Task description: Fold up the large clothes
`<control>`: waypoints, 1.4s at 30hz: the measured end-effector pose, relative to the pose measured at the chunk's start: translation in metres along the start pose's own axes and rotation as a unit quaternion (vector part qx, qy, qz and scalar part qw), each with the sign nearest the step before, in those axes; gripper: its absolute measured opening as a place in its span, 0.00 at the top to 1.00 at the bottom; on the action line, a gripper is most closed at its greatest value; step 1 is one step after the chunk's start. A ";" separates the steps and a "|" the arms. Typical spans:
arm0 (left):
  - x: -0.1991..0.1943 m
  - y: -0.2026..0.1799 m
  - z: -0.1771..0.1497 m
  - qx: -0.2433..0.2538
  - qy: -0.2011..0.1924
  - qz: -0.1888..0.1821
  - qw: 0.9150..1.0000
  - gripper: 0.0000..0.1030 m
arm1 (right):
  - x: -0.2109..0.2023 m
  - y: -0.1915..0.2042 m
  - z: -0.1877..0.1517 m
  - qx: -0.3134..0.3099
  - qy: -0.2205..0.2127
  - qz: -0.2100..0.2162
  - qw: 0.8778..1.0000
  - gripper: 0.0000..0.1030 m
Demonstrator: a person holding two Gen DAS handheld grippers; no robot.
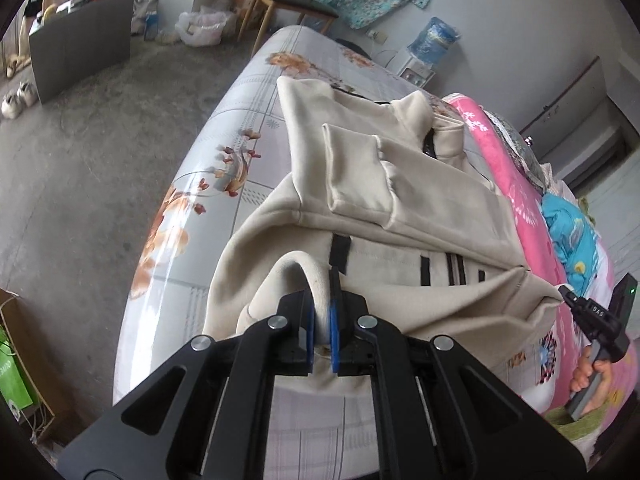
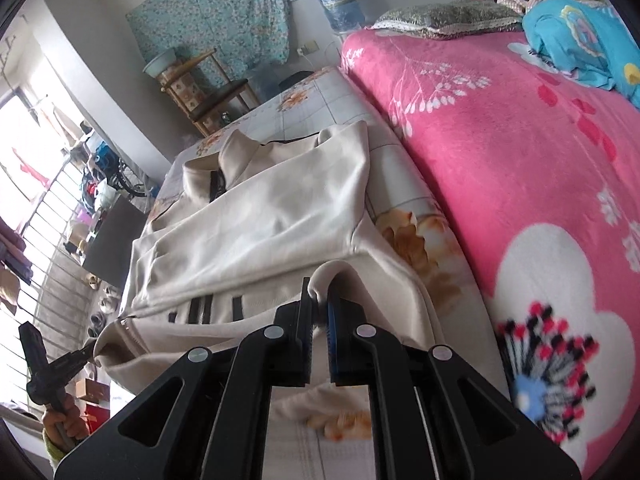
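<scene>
A large cream jacket (image 1: 400, 200) with black stripes and a black zipper lies on a floral sheet, its sleeves folded over the body. It also shows in the right wrist view (image 2: 260, 216). My left gripper (image 1: 322, 304) is shut on the jacket's bottom hem at one corner. My right gripper (image 2: 319, 304) is shut on the hem at the other corner. Both corners are lifted a little off the sheet. The right gripper shows at the right of the left wrist view (image 1: 566, 294), the left gripper at the left of the right wrist view (image 2: 90, 350).
The floral sheet (image 1: 240, 128) covers a bed with a pink blanket (image 2: 520, 160) beside the jacket. A blue quilt (image 2: 580, 40) and a pillow (image 2: 444, 16) lie at its head. A wooden chair (image 1: 288, 0), a grey box (image 1: 80, 44) and shoes (image 1: 16, 100) stand on the concrete floor.
</scene>
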State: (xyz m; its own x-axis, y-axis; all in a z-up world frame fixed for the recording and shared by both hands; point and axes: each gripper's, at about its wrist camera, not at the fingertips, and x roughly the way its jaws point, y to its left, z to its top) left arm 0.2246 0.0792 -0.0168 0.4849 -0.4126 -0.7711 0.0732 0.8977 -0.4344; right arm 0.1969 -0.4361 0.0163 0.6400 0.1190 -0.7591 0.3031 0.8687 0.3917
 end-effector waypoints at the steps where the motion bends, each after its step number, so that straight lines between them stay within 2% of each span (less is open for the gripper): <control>1: 0.004 0.001 0.002 -0.003 0.002 0.001 1.000 0.94 | 0.007 -0.002 0.003 0.002 0.003 -0.001 1.000 0.94; 4: 0.021 0.009 0.011 -0.020 0.006 -0.002 1.000 0.92 | 0.033 -0.010 0.009 0.010 0.014 0.003 1.000 0.94; 7: 0.030 0.020 0.016 -0.039 -0.004 -0.021 0.999 0.87 | 0.056 -0.018 0.011 0.016 0.026 0.014 0.999 0.94; 9: 0.029 0.029 0.017 -0.059 -0.015 -0.026 0.998 0.70 | 0.058 -0.020 0.009 0.013 0.027 0.019 0.999 0.87; 10: 0.024 0.033 0.018 -0.062 -0.033 -0.016 0.997 0.65 | 0.056 -0.021 0.008 0.009 0.022 0.018 1.000 0.84; 12: 0.016 0.036 0.020 -0.060 -0.051 -0.015 0.997 0.60 | 0.045 -0.022 0.006 -0.004 0.005 0.007 1.000 0.60; 14: 0.008 0.039 0.019 -0.053 -0.056 -0.013 0.997 0.56 | 0.029 -0.024 0.002 -0.019 -0.014 -0.026 0.999 0.50; 17: 0.004 0.037 0.011 -0.027 -0.035 0.006 0.999 0.46 | 0.011 -0.030 -0.009 -0.036 -0.012 -0.046 0.998 0.48; 20: 0.006 0.034 -0.005 -0.010 -0.005 0.003 1.000 0.39 | 0.009 -0.031 -0.023 -0.052 0.012 -0.054 0.997 0.45; 22: 0.011 0.031 -0.015 0.003 0.007 0.016 1.000 0.39 | 0.015 -0.031 -0.032 -0.067 0.027 -0.070 0.995 0.45; 24: 0.018 0.024 -0.023 0.022 0.007 0.055 0.998 0.39 | 0.022 -0.032 -0.038 -0.076 0.032 -0.091 0.992 0.45; 26: 0.023 0.016 -0.026 0.041 -0.002 0.083 0.996 0.40 | 0.025 -0.030 -0.039 -0.086 0.018 -0.101 0.991 0.45; 29: 0.030 0.003 -0.031 0.073 -0.011 0.129 0.989 0.51 | 0.032 -0.021 -0.041 -0.111 0.008 -0.124 0.986 0.46; 31: 0.030 -0.005 -0.036 0.098 -0.026 0.144 0.984 0.60 | 0.037 -0.016 -0.044 -0.126 0.006 -0.141 0.982 0.52; 32: 0.030 -0.008 -0.038 0.108 -0.031 0.153 0.982 0.65 | 0.038 -0.014 -0.044 -0.129 0.004 -0.143 0.981 0.58; 35: 0.031 -0.019 -0.042 0.146 -0.041 0.191 0.970 0.81 | 0.033 -0.014 -0.041 -0.106 -0.002 -0.128 0.986 0.79; 36: 0.029 -0.023 -0.043 0.155 -0.045 0.200 0.966 0.83 | 0.029 -0.014 -0.040 -0.101 -0.005 -0.122 0.987 0.82; 40: 0.012 -0.034 -0.043 0.170 -0.064 0.202 0.962 0.86 | 0.007 -0.009 -0.036 -0.092 -0.025 -0.111 0.989 0.85; 42: -0.004 -0.037 -0.043 0.170 -0.069 0.183 0.966 0.86 | -0.008 -0.008 -0.036 -0.087 -0.034 -0.101 0.990 0.86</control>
State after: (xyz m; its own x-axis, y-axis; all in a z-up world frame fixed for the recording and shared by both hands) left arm 0.1824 0.0407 -0.0174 0.6424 -0.0553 -0.7643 0.1456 0.9880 0.0508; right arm 0.1643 -0.4270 0.0006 0.6272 -0.0937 -0.7732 0.3069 0.9421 0.1348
